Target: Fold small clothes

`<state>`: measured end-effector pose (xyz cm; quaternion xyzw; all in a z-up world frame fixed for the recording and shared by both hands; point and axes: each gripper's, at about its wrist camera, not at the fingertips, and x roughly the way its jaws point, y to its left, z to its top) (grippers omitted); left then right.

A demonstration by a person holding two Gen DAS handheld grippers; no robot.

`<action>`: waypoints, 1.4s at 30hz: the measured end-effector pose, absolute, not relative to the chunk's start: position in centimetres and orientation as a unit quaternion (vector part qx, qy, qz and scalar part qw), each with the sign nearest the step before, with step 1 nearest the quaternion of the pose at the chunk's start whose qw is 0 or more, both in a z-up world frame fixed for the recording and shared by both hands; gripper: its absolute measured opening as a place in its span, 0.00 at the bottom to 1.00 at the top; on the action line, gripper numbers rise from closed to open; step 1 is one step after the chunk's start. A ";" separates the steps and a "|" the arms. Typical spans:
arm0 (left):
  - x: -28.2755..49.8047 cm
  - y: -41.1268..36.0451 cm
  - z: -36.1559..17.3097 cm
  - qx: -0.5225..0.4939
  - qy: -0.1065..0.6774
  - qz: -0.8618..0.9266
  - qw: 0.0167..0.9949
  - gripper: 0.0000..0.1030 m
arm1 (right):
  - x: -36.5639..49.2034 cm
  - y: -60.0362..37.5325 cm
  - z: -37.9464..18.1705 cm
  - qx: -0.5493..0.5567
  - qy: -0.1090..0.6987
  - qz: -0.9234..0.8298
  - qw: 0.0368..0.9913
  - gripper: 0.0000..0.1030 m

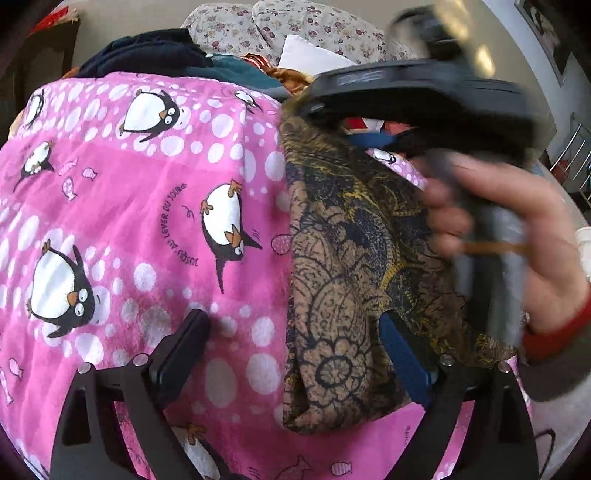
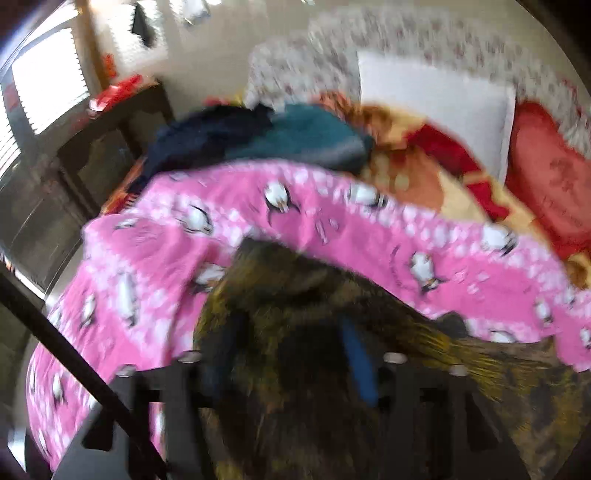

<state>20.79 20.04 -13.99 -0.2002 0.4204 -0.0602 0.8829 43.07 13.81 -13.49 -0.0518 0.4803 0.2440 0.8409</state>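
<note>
A bed fills both views, spread with a pink fleece blanket (image 1: 140, 221) printed with white dots, small fish and fat black-and-white penguins; the pile looks soft and slightly creased. In the right wrist view the same blanket (image 2: 332, 236) runs as a wide band across the middle of the frame, with a red and yellow cover (image 2: 443, 173) behind it at right. A cream wall closes the top of that view, with a bright window (image 2: 44, 88) at upper left and a dark wooden cabinet (image 2: 110, 147) beneath it.

At the head of the bed stand floral-print pillows (image 1: 295, 29), a plain white pillow (image 2: 436, 107) and a red cushion (image 2: 550, 177). Dark navy and teal clothes (image 2: 280, 144) lie heaped at upper centre.

The task's thing is a brown cloth (image 1: 340, 280) with black and yellow flower tracery (thin, limp, folded into a long strip), lying on the blanket right of centre in the left wrist view.

The left hand-held gripper (image 1: 295, 362) at the bottom edge stands wide open, one finger over the blanket, the other at the cloth's edge, pads pressing nothing. The right hand-held gripper (image 2: 291, 354), held by a hand (image 1: 517, 236) with a red cuff, is blurred; its jaws stand apart over the cloth (image 2: 295, 314).
</note>
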 end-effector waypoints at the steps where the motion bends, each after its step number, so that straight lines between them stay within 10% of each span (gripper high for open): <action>1: 20.7 20.3 -14.0 -0.204 0.420 -0.062 0.882 0.90 | 43.9 14.1 -14.1 -0.049 0.488 0.234 0.839 0.64; 17: 19.3 22.7 -14.2 -0.266 0.398 -0.075 0.874 0.98 | 40.8 17.6 -13.9 -0.147 0.524 0.219 0.810 0.88; 22: 19.6 23.0 -14.1 -0.291 0.385 -0.115 0.868 0.95 | 40.1 15.9 -13.5 -0.140 0.492 0.240 0.825 0.69; 25: 19.6 22.5 -14.0 -0.276 0.387 -0.125 0.871 0.82 | 40.5 14.1 -13.1 -0.103 0.506 0.253 0.818 0.67; 42: 20.7 19.1 -14.1 -0.202 0.406 -0.098 0.886 0.82 | 39.9 15.5 -13.1 -0.147 0.494 0.234 0.825 0.57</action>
